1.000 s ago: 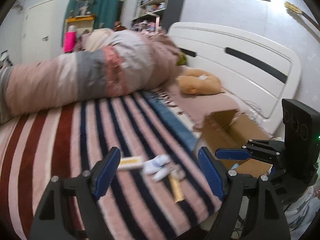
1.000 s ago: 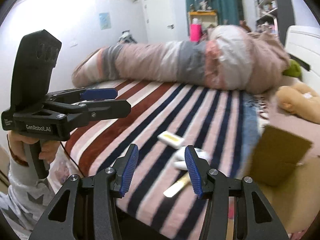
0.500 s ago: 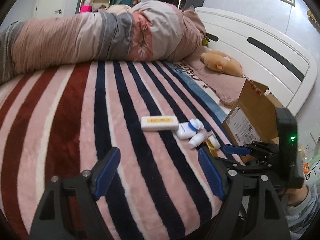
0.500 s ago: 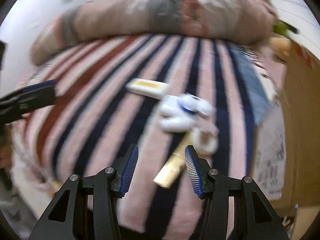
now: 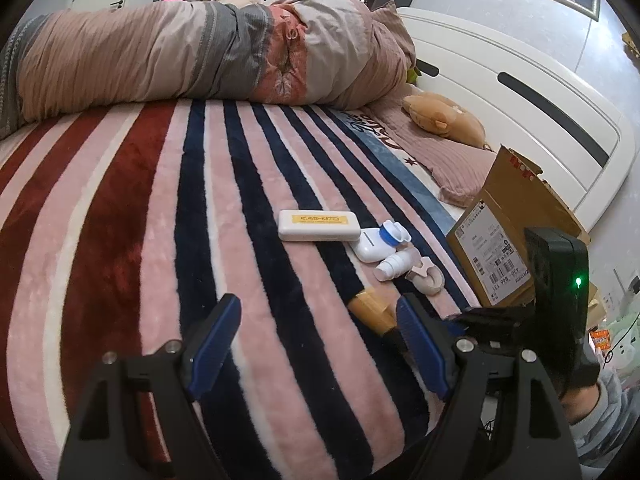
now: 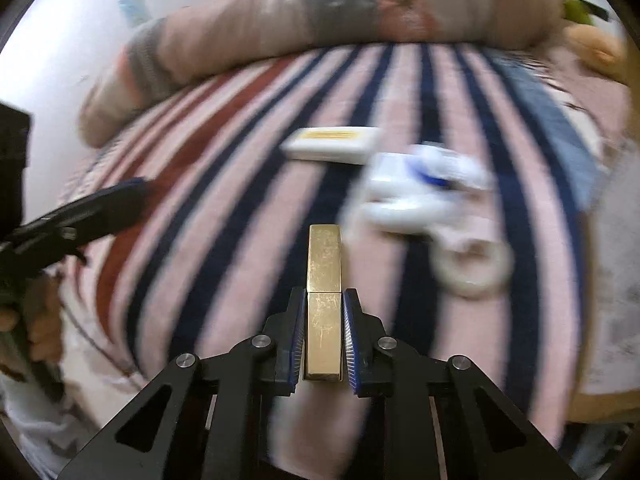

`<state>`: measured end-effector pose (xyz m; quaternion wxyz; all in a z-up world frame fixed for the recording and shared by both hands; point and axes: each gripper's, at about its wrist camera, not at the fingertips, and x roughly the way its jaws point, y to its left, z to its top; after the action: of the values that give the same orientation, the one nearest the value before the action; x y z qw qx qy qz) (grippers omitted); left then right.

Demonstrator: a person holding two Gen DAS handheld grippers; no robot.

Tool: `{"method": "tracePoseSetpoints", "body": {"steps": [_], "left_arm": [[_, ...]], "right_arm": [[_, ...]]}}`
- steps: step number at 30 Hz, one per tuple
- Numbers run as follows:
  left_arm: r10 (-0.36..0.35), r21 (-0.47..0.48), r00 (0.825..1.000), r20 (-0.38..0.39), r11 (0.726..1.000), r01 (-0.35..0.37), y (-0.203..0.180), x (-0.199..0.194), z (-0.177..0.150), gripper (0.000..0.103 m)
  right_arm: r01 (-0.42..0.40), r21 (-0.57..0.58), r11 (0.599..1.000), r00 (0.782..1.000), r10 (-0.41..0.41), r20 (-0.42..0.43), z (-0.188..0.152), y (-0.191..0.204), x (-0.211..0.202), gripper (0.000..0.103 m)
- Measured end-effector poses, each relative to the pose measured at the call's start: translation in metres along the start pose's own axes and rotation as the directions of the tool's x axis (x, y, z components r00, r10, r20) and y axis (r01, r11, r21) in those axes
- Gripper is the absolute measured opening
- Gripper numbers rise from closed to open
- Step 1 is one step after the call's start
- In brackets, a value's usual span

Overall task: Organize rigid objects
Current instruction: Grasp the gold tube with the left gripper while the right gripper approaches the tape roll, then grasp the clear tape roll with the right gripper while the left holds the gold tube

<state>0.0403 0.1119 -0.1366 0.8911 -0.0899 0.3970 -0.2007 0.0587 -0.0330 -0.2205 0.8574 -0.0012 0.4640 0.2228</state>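
My right gripper (image 6: 323, 304) is shut on a long gold bar-shaped case (image 6: 324, 280), its blue pads pressing both long sides. The same gold case (image 5: 370, 310) shows in the left wrist view near the bed's front edge. Beyond it lie a white flat case with a yellow label (image 5: 318, 225) (image 6: 332, 143), a white bottle with a blue cap (image 5: 380, 240) (image 6: 416, 184), a small white cylinder (image 5: 394, 268) and a pale tape-like ring (image 5: 428, 280) (image 6: 472, 264). My left gripper (image 5: 316, 334) is open and empty above the striped blanket (image 5: 160, 220).
An open cardboard box (image 5: 504, 240) stands at the bed's right edge. A rolled duvet (image 5: 200, 48) lies across the back, a brown plush toy (image 5: 444, 120) by the white headboard (image 5: 520, 80). The right gripper body (image 5: 556, 300) is right of the objects.
My right gripper has moved down to the gold case and shut on it. My left gripper has come closer to the objects and stays open.
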Motion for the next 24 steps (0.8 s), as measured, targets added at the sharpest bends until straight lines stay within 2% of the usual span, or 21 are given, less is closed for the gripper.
{"method": "tracePoseSetpoints", "body": {"steps": [3, 6, 8, 9, 11, 12, 13, 14, 15, 17, 19, 20, 21, 23, 24], "left_arm": [[0.016, -0.011, 1.000, 0.003, 1.000, -0.016, 0.005, -0.003, 0.001, 0.077], [0.034, -0.026, 0.999, 0.008, 0.999, -0.034, 0.011, -0.007, 0.000, 0.077], [0.038, -0.031, 0.999, 0.008, 0.999, -0.038, 0.013, -0.009, -0.001, 0.077], [0.038, -0.034, 0.999, 0.006, 0.999, -0.038, 0.014, -0.009, -0.002, 0.077], [0.037, -0.038, 0.999, -0.006, 0.999, -0.037, 0.013, -0.006, -0.005, 0.077], [0.033, -0.041, 0.999, -0.012, 0.999, -0.033, 0.012, -0.003, -0.007, 0.077], [0.022, -0.048, 0.999, -0.023, 0.999, -0.023, 0.009, 0.002, -0.009, 0.077], [0.012, -0.052, 0.999, -0.032, 0.999, -0.014, 0.007, 0.006, -0.010, 0.077], [-0.002, -0.056, 0.999, -0.044, 0.998, 0.000, 0.004, 0.011, -0.012, 0.077], [-0.024, -0.069, 0.997, -0.068, 0.997, 0.019, -0.005, 0.026, -0.017, 0.077], [-0.014, -0.090, 0.995, -0.094, 0.996, 0.005, -0.013, 0.042, -0.021, 0.077], [0.011, -0.100, 0.994, -0.105, 0.995, -0.022, -0.017, 0.049, -0.023, 0.074], [0.051, -0.105, 0.992, -0.116, 0.992, -0.063, -0.021, 0.058, -0.024, 0.065], [0.121, -0.093, 0.985, -0.121, 0.987, -0.133, -0.028, 0.070, -0.027, 0.054], [0.160, -0.078, 0.980, -0.114, 0.982, -0.170, -0.031, 0.073, -0.028, 0.044]], "right_arm": [[-0.083, -0.045, 0.996, 0.997, 0.083, 0.003, 0.009, 0.025, 0.014, 0.014], [-0.073, -0.082, 0.994, 0.997, 0.069, -0.042, 0.014, 0.035, 0.026, 0.015], [-0.062, -0.070, 0.996, 0.997, 0.059, -0.042, 0.015, 0.030, 0.020, 0.032], [-0.041, -0.069, 0.997, 0.999, 0.040, -0.018, 0.014, 0.028, 0.012, 0.036], [0.053, -0.075, 0.996, 0.998, -0.049, 0.047, 0.013, 0.017, -0.010, 0.041], [0.102, -0.072, 0.992, 0.993, -0.097, 0.071, 0.011, 0.011, -0.020, 0.043], [0.169, -0.062, 0.984, 0.982, -0.163, 0.091, 0.010, 0.001, -0.029, 0.049], [0.218, -0.054, 0.975, 0.973, -0.212, 0.095, 0.011, -0.005, -0.033, 0.057], [0.283, -0.043, 0.958, 0.956, -0.279, 0.094, 0.010, -0.014, -0.034, 0.059], [0.355, -0.035, 0.934, 0.932, -0.351, 0.088, 0.011, -0.028, -0.031, 0.060], [0.363, -0.030, 0.931, 0.931, -0.360, 0.062, 0.011, -0.038, -0.022, 0.060], [0.348, -0.031, 0.937, 0.937, -0.347, 0.048, 0.011, -0.044, -0.018, 0.060], [0.336, -0.031, 0.941, 0.941, -0.335, 0.038, 0.012, -0.045, -0.011, 0.060], [0.325, -0.024, 0.945, 0.946, -0.324, 0.024, 0.012, -0.052, -0.002, 0.058], [0.326, -0.019, 0.945, 0.945, -0.326, 0.026, 0.011, -0.054, 0.000, 0.055]]}}
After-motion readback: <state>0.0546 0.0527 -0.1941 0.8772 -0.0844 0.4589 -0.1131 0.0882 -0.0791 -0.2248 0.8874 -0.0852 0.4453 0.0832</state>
